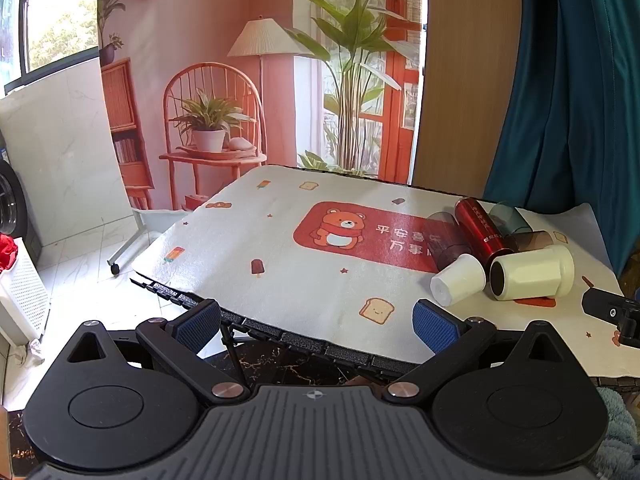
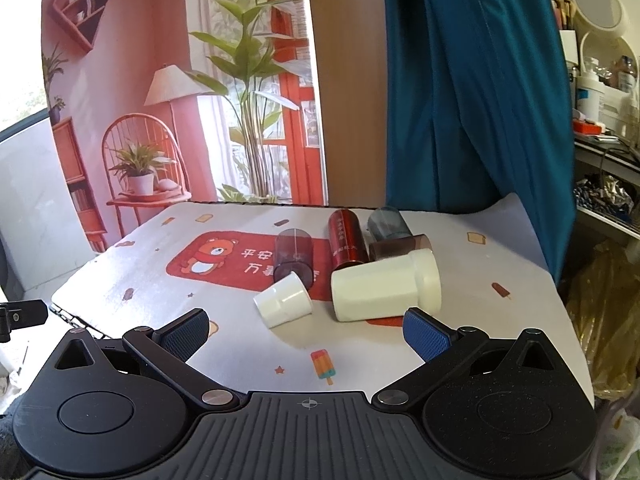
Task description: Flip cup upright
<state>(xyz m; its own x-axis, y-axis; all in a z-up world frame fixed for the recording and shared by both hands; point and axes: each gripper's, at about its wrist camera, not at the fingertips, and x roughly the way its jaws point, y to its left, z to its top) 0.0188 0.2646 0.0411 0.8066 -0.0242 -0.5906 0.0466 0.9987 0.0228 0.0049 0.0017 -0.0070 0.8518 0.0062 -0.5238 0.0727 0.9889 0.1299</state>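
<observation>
Several cups lie on their sides in a cluster on the table's printed mat (image 2: 224, 236). A small white cup (image 2: 283, 300) lies nearest, beside a large cream cup (image 2: 384, 286). Behind them lie a red metal tumbler (image 2: 347, 240), a dark clear cup (image 2: 294, 254), a brown clear cup (image 2: 398, 247) and a grey-blue clear cup (image 2: 387, 222). My right gripper (image 2: 306, 334) is open and empty, just short of the white and cream cups. My left gripper (image 1: 316, 326) is open and empty at the table's near edge, left of the white cup (image 1: 458, 280) and cream cup (image 1: 532, 274).
A teal curtain (image 2: 472, 92) hangs behind the table at right. Cluttered shelves (image 2: 604, 128) stand far right. A printed backdrop (image 1: 248, 72) hangs behind the table. A white basket (image 1: 20, 292) stands on the floor at left.
</observation>
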